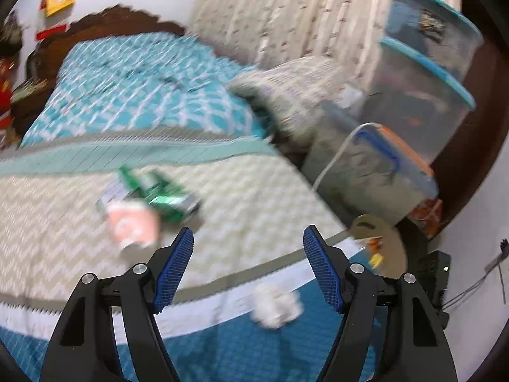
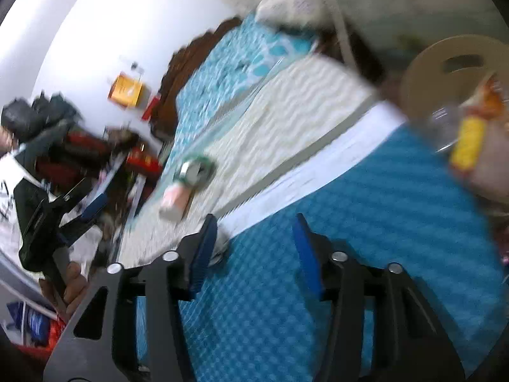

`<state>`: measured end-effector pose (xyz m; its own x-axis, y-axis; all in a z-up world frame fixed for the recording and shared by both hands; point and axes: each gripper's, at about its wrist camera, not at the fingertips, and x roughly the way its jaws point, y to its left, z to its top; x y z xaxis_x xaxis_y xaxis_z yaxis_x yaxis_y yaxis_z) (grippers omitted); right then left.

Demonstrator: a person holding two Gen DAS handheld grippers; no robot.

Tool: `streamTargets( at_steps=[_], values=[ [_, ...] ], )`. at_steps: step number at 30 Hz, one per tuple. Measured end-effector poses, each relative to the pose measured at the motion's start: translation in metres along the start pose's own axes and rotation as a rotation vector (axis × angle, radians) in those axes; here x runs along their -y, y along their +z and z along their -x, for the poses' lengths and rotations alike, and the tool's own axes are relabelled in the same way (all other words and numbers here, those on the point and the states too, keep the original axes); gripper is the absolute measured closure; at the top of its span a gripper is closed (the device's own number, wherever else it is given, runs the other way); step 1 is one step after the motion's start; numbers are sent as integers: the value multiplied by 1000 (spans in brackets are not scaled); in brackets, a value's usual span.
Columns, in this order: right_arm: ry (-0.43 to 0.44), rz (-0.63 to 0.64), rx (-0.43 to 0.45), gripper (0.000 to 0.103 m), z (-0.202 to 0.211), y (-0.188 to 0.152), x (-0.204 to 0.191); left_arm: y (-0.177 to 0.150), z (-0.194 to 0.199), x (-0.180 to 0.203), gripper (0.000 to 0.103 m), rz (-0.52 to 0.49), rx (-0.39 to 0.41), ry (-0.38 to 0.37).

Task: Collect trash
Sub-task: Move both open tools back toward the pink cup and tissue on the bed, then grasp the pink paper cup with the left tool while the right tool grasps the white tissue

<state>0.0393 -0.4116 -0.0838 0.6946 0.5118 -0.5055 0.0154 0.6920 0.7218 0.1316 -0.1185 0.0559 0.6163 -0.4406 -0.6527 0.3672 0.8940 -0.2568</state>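
Both grippers hover with jaws spread wide and nothing between them. Low in the left wrist view, the left gripper [image 1: 248, 267] frames a crumpled white wad [image 1: 276, 306] at the bed's [image 1: 254, 191] edge, apparently the nearest pickup. At left-centre lie a pink cup [image 1: 133, 222] and green wrapper [image 1: 165, 192]. The right gripper [image 2: 254, 248] hangs over blue quilt. Blur suggests steadying first, then straddling the wad squarely.

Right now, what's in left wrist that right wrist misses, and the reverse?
Left wrist only: stacked clear plastic bins with blue lids and a crumpled white paper wad.

Right wrist only: the left tongs, open, and dark bags piled by the wall.

Both: green-and-silver wrapper, pink cup, round tan lid, teal patterned bedspread.
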Motion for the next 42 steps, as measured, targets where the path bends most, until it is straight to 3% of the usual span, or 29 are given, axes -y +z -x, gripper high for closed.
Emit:
streamTargets(
  at_steps=[3, 7, 10, 12, 21, 28, 29, 30, 31, 32, 34, 42],
  values=[
    [0, 33, -57, 54, -27, -9, -20, -10, -2, -38, 35, 56, -32, 60],
    [-39, 98, -104, 51, -56, -19, -46, -19, -2, -106, 36, 205, -71, 118],
    [-64, 117, -121, 38, -71, -19, -51, -23, -6, -141, 36, 276, -91, 157],
    [-84, 134, -127, 35, -84, -18, -57, -24, -9, -156, 36, 300, -101, 162],
    [-76, 200, -156, 32, -115, -21, -78, -3, -69, -176, 29, 352, -155, 98],
    [-127, 355, -156, 36, -126, -36, -101, 8, -114, -191, 30, 436, -200, 49],
    [-115, 367, -167, 41, -128, -37, -102, 6, -118, -191, 32, 441, -207, 40],
    [-104, 371, -175, 46, -129, -37, -103, 4, -123, -189, 42, 439, -216, 29],
    [-88, 376, -182, 51, -130, -37, -104, 2, -126, -187, 64, 429, -227, 15],
    [-73, 380, -184, 60, -130, -38, -105, -1, -129, -183, 65, 418, -236, -4],
    [-63, 396, -178, 63, -128, -40, -108, -3, -122, -178, 74, 400, -219, -5],
    [-45, 400, -161, 66, -113, -55, -114, -48, -65, -148, 78, 340, -254, -87]
  ],
)
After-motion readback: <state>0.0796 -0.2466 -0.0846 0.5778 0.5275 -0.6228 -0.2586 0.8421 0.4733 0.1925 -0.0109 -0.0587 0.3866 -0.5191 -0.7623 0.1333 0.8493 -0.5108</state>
